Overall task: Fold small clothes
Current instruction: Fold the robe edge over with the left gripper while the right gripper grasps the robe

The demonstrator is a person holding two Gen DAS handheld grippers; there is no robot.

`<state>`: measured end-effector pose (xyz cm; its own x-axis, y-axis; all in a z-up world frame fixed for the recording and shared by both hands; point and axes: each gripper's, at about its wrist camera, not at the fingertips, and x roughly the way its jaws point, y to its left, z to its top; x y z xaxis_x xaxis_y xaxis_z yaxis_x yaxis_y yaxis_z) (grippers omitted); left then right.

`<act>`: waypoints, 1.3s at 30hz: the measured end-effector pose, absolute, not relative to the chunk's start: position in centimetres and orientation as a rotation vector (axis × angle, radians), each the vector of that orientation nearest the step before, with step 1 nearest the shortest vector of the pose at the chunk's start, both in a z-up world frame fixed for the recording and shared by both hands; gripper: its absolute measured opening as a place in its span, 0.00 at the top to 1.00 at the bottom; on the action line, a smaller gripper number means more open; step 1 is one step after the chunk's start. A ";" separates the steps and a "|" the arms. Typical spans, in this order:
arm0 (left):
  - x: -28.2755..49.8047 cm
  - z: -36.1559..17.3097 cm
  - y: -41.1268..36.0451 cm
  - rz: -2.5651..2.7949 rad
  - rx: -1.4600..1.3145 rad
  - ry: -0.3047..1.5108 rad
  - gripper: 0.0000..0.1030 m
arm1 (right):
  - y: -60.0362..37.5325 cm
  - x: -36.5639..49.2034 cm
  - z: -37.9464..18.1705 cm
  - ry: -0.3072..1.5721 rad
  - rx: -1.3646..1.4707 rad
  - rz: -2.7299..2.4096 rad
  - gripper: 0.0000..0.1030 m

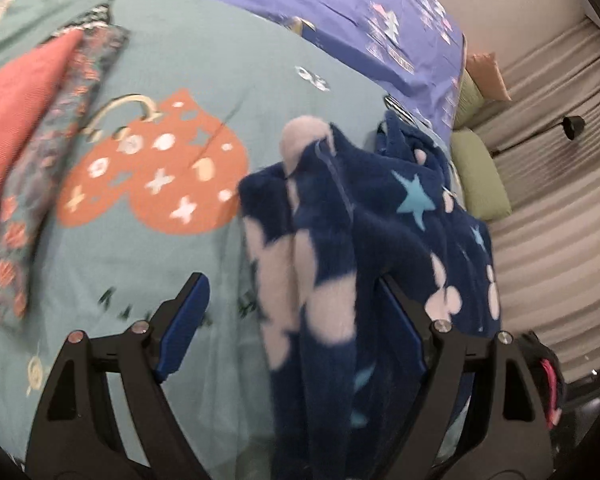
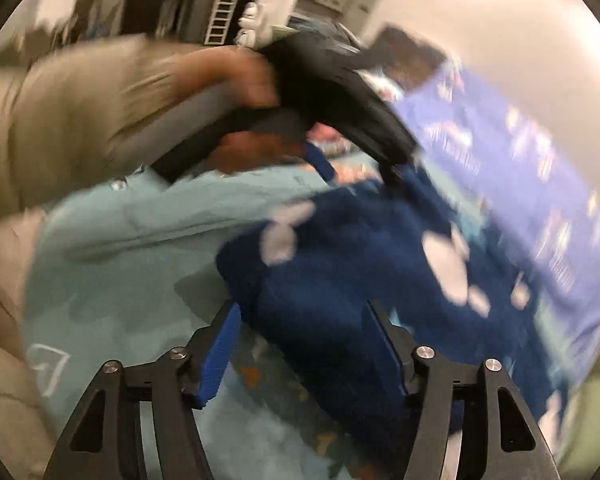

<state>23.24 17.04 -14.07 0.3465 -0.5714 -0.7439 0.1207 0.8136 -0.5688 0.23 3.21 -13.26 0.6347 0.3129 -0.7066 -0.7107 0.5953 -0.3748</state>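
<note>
A dark blue fleece garment (image 1: 380, 216) with pink blobs and light blue stars lies bunched on the teal bedspread (image 1: 140, 264). My left gripper (image 1: 292, 280) stands open over it. The fabric runs between its fingers and against the right pad, while the left pad is clear of it. The right wrist view is blurred. It shows the same garment (image 2: 360, 264) between the fingers of my right gripper (image 2: 302, 308), which is open, the cloth lying by the right pad. The left gripper (image 2: 360, 168) reaches down to the garment's far edge, held by a hand (image 2: 252, 76).
A folded red cloth (image 1: 12, 108) and a folded patterned cloth (image 1: 52, 168) lie at the left of the bedspread. A purple sheet (image 1: 340, 0) covers the far side. Green cushions (image 1: 480, 180) sit past the bed's right edge. A beige sleeve (image 2: 80, 112) fills the upper left.
</note>
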 end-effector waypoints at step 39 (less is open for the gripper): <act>21.6 2.3 -2.1 -0.535 0.091 0.891 0.73 | -11.5 4.6 -4.8 0.527 0.180 0.476 0.79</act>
